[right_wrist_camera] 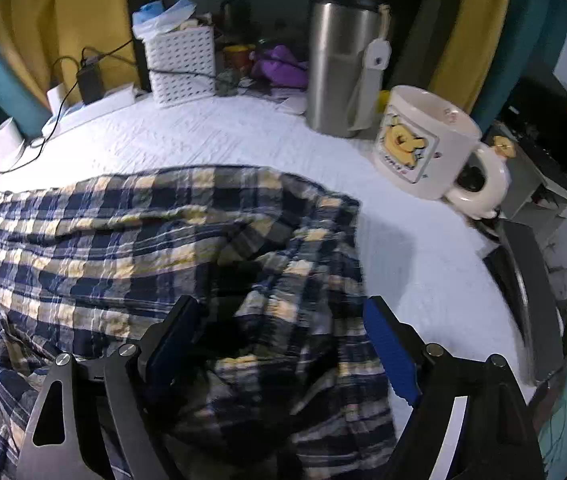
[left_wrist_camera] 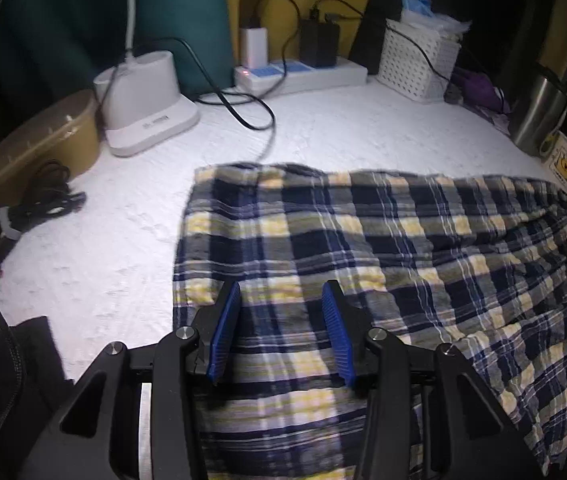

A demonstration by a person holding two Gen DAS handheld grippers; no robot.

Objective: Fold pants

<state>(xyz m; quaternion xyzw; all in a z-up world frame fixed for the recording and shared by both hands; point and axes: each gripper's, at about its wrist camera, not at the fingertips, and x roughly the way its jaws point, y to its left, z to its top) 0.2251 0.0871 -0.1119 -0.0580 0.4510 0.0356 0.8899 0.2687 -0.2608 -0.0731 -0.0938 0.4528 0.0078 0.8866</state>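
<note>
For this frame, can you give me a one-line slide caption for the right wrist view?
Open right tool poised over the rumpled plaid pants on a white table, cartoon mug nearby.

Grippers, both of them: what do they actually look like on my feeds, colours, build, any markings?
The left gripper and the right gripper look alike: matte black angular linkage arms with cut-out slots and round silver pivot bolts. Each finger carries a long blue pad, ribbed on its face in the left wrist view. A pale strip shows low in each frame. No lettering, cables or sleeves are visible.
</note>
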